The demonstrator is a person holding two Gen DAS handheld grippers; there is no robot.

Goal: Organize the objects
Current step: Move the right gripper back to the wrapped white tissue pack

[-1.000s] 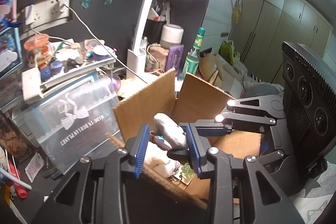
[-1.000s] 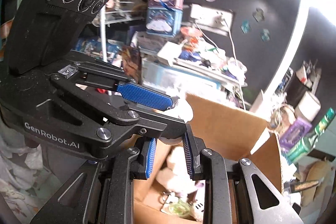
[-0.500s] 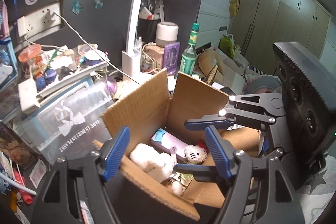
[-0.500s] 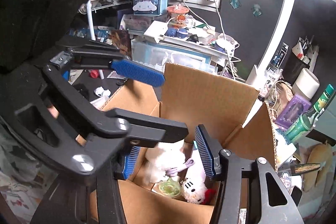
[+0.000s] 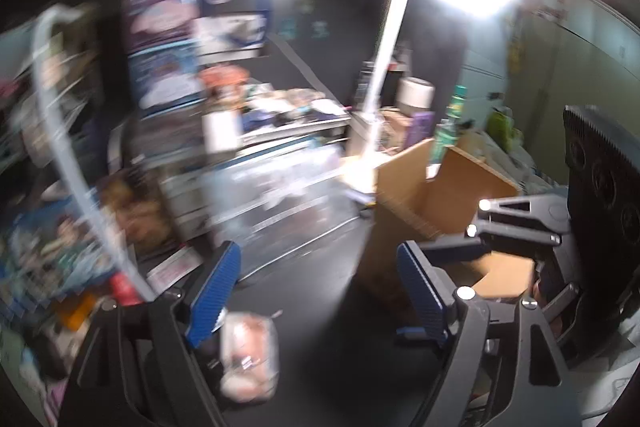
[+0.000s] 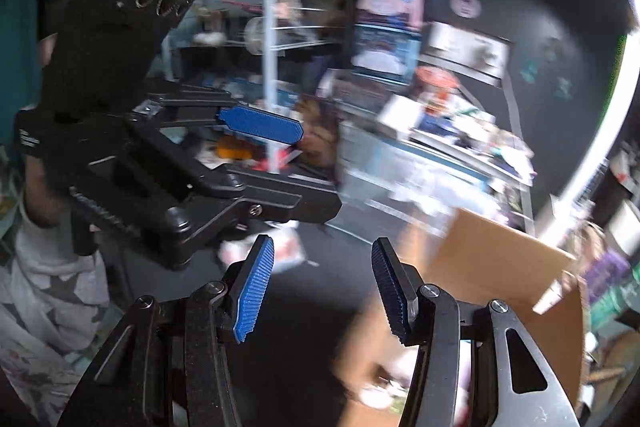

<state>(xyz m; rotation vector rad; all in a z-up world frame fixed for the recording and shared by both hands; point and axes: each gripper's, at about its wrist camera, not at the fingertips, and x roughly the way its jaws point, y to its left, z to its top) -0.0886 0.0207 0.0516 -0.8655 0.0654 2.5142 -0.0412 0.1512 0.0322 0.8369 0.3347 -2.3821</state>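
Note:
The open cardboard box (image 5: 460,187) stands to the right in the left wrist view and at the lower right (image 6: 500,267) in the right wrist view. Blurred white plush toys (image 6: 376,395) lie inside it. My left gripper (image 5: 316,255) hangs over the dark desktop left of the box, jaws opening, nothing between them. A clear bag of pinkish items (image 5: 248,359) lies just below its left finger. My right gripper (image 6: 323,245) is open and empty beside the box's left wall. Both views are motion-blurred.
A clear plastic storage bin (image 5: 280,183) and a cluttered tray sit behind the desk. A white lamp post (image 5: 384,67) and a green bottle (image 5: 450,123) stand behind the box. A white wire rack (image 6: 272,67) is on the left. A star-patterned sleeve (image 6: 52,267) holds the left gripper.
Both grippers opened and let the white plush toy drop into the box. Both then swung left, away from the box and over the dark desktop.

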